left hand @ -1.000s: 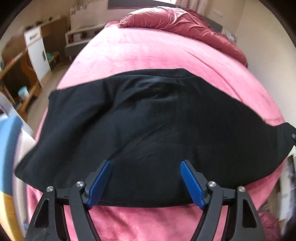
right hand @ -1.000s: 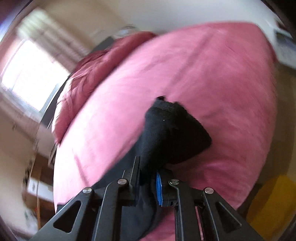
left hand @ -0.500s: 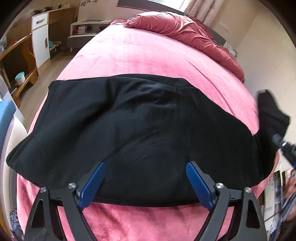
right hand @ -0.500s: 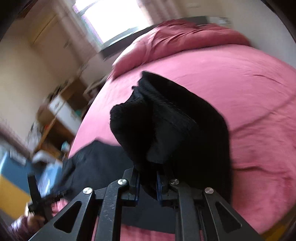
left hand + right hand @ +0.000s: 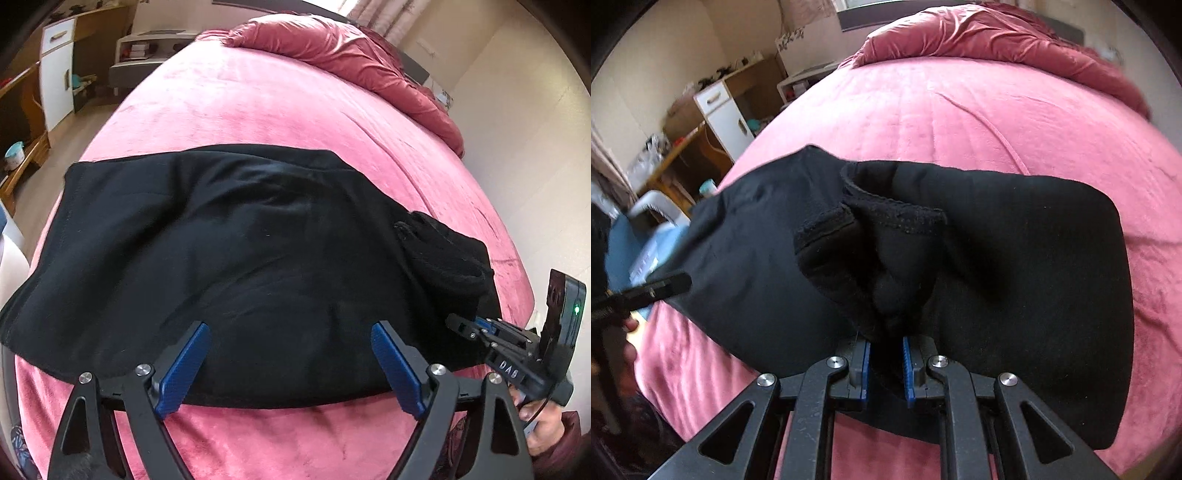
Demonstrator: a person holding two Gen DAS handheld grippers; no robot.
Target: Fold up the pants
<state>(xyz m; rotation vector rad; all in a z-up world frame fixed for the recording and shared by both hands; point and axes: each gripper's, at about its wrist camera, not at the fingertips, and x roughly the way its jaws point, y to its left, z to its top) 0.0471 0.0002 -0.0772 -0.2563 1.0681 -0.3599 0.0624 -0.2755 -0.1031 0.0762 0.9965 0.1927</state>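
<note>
The right tool is clamping a bunched end of the pants above the bed; the left tool is hovering wide open at the near edge.

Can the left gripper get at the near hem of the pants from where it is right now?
Probably yes. The left gripper is open, jaws spread over the black pants, with the near hem just below its pads and nothing between. The right gripper, shut on a bunched end, is off to the side.
</note>
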